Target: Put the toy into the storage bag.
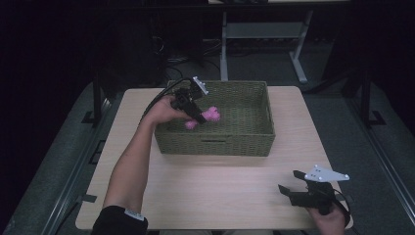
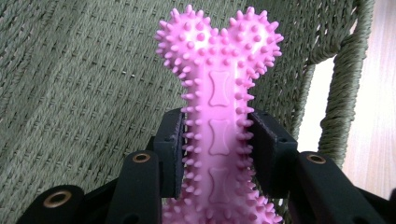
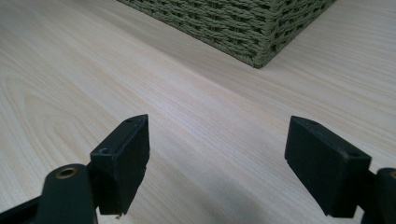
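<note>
On the pale wooden table [image 1: 220,191], which I work at from afar, stands the largest item, a green woven basket [image 1: 244,139], set toward the far edge; beyond it lie a dark floor and the grey legs of another bench [image 1: 298,63]. My left gripper [image 1: 199,116] hangs inside the basket's left half, jaws clamped on the waist of a pink spiked bone toy [image 2: 219,116], both pads [image 2: 170,149] pressing its shaft, its knobbed head pointing at the woven wall. My right gripper [image 3: 217,163] rests near the table's front right corner, its 2 jaws wide apart with nothing between them. I judge the step in hand to be placing the toy in the basket; the next move calls for lowering it to the floor, then parting the jaws.
</note>
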`<state>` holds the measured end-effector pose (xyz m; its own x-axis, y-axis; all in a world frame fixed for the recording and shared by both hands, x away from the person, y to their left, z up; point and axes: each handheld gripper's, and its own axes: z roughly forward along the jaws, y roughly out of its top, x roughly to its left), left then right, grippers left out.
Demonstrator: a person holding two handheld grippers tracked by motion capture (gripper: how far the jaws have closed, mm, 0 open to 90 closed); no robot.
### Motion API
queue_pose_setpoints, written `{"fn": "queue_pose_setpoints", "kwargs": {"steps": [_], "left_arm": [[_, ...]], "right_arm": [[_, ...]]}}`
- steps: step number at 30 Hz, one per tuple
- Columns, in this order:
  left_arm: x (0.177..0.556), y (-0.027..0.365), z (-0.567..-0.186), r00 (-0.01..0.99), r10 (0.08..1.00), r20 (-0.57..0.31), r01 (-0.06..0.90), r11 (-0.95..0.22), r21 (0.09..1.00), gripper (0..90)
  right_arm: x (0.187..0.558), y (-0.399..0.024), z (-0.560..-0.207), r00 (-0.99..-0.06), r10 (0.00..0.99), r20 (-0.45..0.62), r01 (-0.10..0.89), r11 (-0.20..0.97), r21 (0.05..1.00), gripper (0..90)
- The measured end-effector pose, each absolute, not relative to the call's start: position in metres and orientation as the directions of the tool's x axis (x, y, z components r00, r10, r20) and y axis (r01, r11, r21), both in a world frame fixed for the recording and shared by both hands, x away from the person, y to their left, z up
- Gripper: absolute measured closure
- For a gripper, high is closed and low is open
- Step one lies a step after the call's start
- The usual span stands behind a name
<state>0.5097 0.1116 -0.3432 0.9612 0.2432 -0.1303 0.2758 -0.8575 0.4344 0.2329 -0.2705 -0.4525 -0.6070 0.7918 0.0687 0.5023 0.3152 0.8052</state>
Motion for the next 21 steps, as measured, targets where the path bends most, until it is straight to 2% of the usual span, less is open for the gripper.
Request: {"fn": "queue_pose_setpoints", "kwargs": {"steps": [21], "left_arm": [[0.5146,0.1084,-0.3534,0.958,0.247,-0.148,0.287,-0.866,0.409,58.3]], "right_arm": [[0.2326,-0.2714,-0.4525,-0.602,0.796,0.069,0.503,0.31,0.807,21.6]]}}
